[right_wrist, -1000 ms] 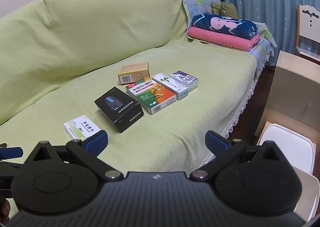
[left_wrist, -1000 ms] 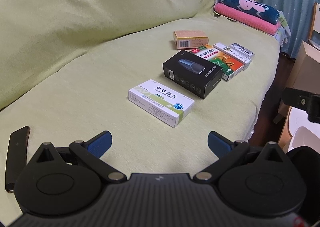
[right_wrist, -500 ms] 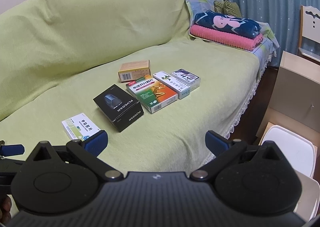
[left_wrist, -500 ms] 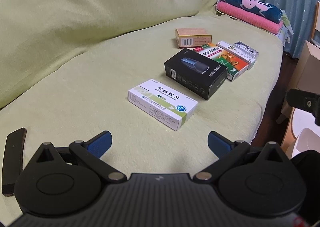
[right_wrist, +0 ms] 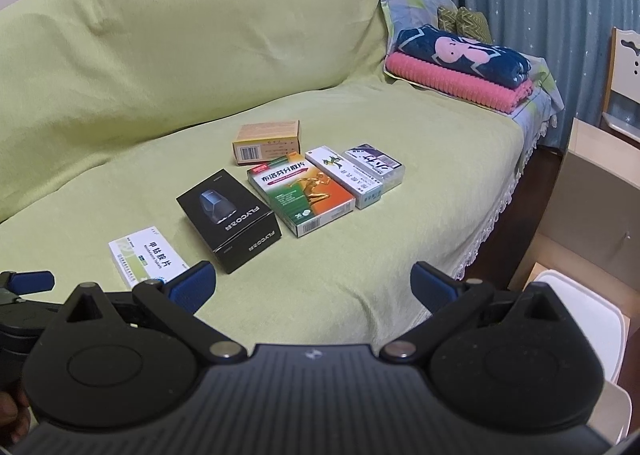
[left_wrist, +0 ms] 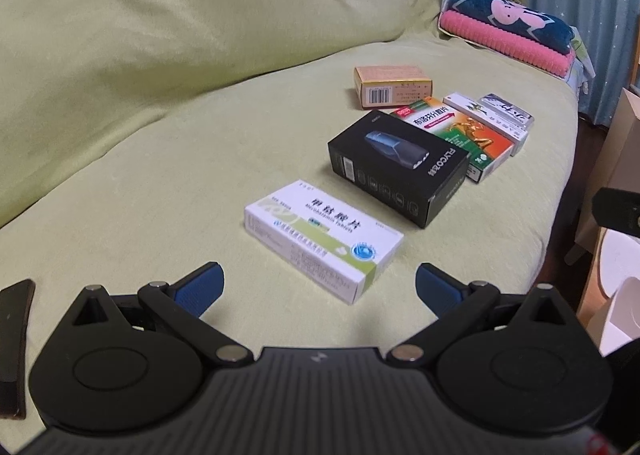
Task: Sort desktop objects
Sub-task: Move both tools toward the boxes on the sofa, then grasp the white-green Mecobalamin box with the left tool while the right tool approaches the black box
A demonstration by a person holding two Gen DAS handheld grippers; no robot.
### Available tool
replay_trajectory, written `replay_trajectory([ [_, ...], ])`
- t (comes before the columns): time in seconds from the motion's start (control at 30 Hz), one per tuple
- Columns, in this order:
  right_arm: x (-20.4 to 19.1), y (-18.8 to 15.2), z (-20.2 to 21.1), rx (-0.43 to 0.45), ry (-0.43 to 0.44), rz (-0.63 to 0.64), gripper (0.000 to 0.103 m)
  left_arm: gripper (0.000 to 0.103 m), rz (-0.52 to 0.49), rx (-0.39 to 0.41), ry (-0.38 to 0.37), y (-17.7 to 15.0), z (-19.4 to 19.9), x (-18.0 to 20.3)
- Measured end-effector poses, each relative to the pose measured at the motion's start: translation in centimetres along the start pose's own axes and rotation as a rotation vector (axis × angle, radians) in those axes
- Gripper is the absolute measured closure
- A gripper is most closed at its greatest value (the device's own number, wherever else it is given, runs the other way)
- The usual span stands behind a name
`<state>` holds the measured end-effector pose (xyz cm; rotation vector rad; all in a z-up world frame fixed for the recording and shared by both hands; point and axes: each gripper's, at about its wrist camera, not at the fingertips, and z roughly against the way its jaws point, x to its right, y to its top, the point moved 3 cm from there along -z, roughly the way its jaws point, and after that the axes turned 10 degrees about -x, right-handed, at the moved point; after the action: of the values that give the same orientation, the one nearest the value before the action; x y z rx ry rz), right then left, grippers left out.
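Several boxes lie on the green sofa seat. A white and green medicine box [left_wrist: 324, 239] [right_wrist: 146, 257] is nearest. Behind it lie a black Flyco box [left_wrist: 396, 165] [right_wrist: 228, 215], an orange and green box [left_wrist: 456, 131] [right_wrist: 300, 191], a tan box [left_wrist: 394, 87] [right_wrist: 266, 141], a narrow white box [left_wrist: 486, 115] [right_wrist: 346, 175] and a clear-wrapped pack [left_wrist: 506, 111] [right_wrist: 374, 163]. My left gripper [left_wrist: 320, 289] is open and empty, just short of the white and green box. My right gripper [right_wrist: 312, 283] is open and empty over the seat's front.
A dark phone-like slab [left_wrist: 14, 347] lies at the left of the seat. Folded pink and blue blankets [right_wrist: 460, 63] sit at the sofa's right end. A wooden cabinet [right_wrist: 600, 191] and a white lidded bin [right_wrist: 588, 327] stand right of the sofa edge.
My left gripper has moved forward towards the white and green box, which now looks larger and closer. My right gripper has drifted slightly. Both stay open.
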<state>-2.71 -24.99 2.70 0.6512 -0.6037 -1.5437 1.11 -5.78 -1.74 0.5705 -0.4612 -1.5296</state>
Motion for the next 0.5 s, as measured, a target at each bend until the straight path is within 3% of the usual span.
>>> replay_trajectory([
  [0.5, 0.9, 1.7, -2.6, -0.014, -0.004, 0.027, 0.001, 0.000, 0.007, -0.045, 0.031, 0.8, -3.9, 1.4],
])
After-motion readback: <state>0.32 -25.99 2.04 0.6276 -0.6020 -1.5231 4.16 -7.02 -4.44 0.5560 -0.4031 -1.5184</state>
